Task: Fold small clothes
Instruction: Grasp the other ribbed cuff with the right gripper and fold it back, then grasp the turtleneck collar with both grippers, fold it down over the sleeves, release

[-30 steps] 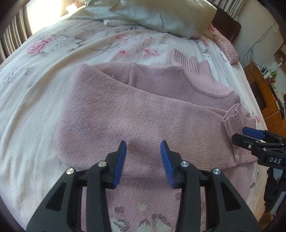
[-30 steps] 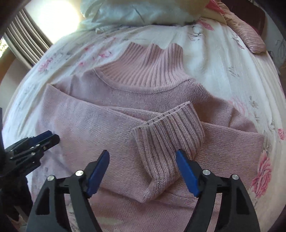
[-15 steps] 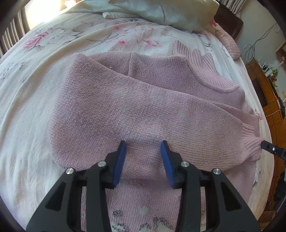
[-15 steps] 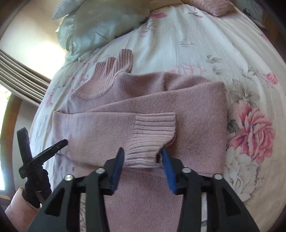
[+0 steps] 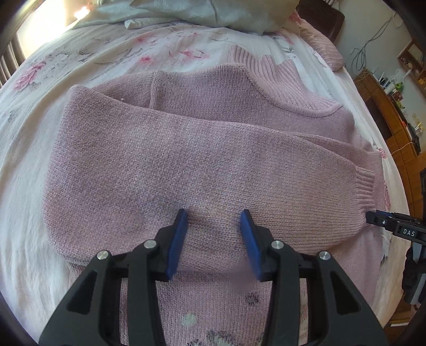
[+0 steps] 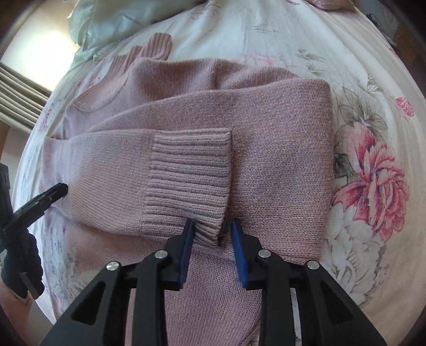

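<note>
A pink knitted sweater [image 5: 202, 159] lies flat on the floral bedsheet [image 5: 32, 165], both sleeves folded across its chest. My left gripper [image 5: 214, 221] hovers open over the lower edge of the top sleeve, with nothing between its pads. In the right wrist view, that sleeve's ribbed cuff [image 6: 189, 175] lies flat. My right gripper [image 6: 211, 226] stands partly closed around the cuff's lower corner; the left pad touches the knit and a gap shows at the right pad. The right gripper [image 5: 386, 222] also shows at the sleeve end, and the left gripper [image 6: 50, 194] at the sweater's left side.
Pale green pillows [image 5: 213, 13] lie at the head of the bed, with a pink striped cushion [image 5: 324, 48] beside them. Wooden furniture with cables [image 5: 399, 127] stands past the bed's right edge. A gloved hand [image 6: 18, 266] holds the left tool. Curtains [image 6: 21, 101] hang at the left.
My right gripper has swung round to the cuff's lower corner and narrowed its jaws around it. The cuff now lies flat. The left gripper has barely shifted.
</note>
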